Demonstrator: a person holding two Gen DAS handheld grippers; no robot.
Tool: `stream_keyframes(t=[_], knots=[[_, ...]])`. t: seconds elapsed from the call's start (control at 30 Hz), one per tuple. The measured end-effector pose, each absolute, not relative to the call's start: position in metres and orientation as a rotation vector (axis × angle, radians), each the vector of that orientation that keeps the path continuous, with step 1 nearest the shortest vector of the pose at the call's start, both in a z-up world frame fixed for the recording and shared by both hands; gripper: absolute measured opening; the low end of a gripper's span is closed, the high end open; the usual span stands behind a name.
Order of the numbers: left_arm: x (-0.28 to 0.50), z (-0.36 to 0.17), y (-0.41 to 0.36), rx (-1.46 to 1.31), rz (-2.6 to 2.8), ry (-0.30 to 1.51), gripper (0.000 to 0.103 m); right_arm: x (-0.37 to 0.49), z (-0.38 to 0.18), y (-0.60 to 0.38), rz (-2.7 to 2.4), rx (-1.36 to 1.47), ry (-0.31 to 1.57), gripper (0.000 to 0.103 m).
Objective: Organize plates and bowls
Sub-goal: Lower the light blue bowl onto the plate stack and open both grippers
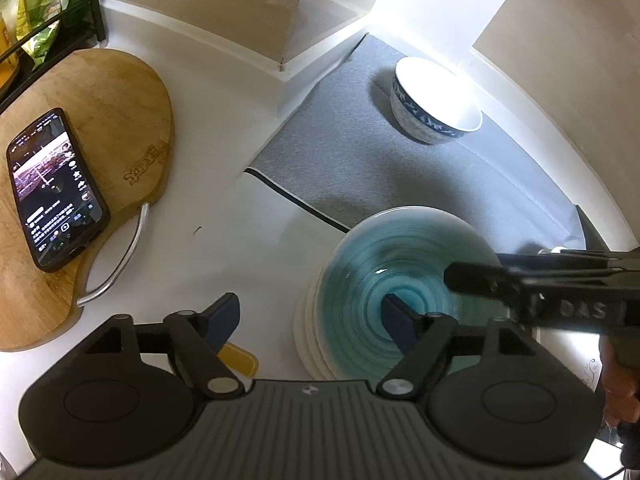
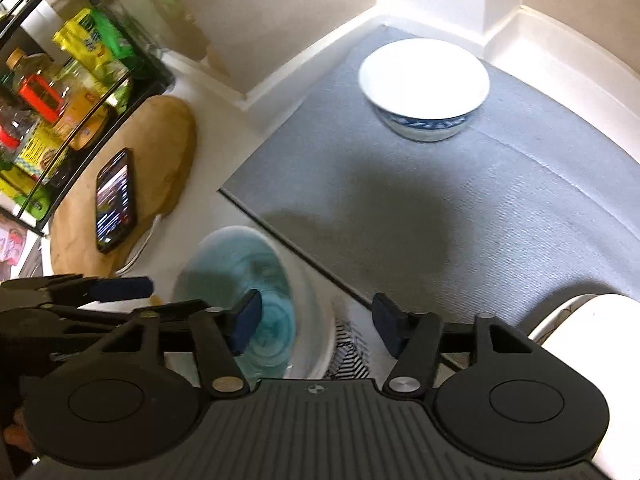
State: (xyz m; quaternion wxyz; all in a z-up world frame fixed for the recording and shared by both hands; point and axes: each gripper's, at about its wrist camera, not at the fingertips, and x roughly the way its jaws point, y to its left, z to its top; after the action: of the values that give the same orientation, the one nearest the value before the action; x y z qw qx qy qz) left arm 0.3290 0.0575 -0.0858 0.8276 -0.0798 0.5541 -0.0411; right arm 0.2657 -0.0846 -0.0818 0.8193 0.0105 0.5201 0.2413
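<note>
A teal plate (image 1: 400, 280) tops a stack of white plates (image 1: 310, 332) on the white counter, right beside a grey mat. My left gripper (image 1: 310, 322) is open and straddles the stack's left rim, one finger over the teal glaze and one outside. My right gripper (image 2: 316, 322) is open across the right rim of the blurred teal plate (image 2: 240, 272); its pads do not press on it. The right gripper's finger (image 1: 472, 280) reaches in over the plate from the right. A white bowl (image 2: 424, 88) with a blue band stands upright at the far end of the mat.
The grey mat (image 2: 440, 208) fills the corner against the walls. A wooden cutting board (image 1: 100, 120) carrying a lit phone (image 1: 56, 188) lies to the left, with a black rack of packets and bottles (image 2: 60, 100) behind. A white object (image 2: 592, 340) sits near right.
</note>
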Motion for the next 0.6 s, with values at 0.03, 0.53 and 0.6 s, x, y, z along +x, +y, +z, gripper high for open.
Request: stream_keyframes(t=[0.03,0.53,0.6], knots=[[0.329,-0.086,0.057,-0.171,-0.089,1.177,0.084,0.266,-0.083,-0.087,0.507,0.035,1.094,0.032],[0.332,-0.09,0.052,-0.174,-0.095,1.187,0.087,0.265,-0.098,-0.08,0.537,0.032,1.064,0.012],[0.331,-0.089,0.051,-0.172,-0.093,1.187,0.089,0.266,-0.101,-0.08,0.537,0.042,1.07,0.013]])
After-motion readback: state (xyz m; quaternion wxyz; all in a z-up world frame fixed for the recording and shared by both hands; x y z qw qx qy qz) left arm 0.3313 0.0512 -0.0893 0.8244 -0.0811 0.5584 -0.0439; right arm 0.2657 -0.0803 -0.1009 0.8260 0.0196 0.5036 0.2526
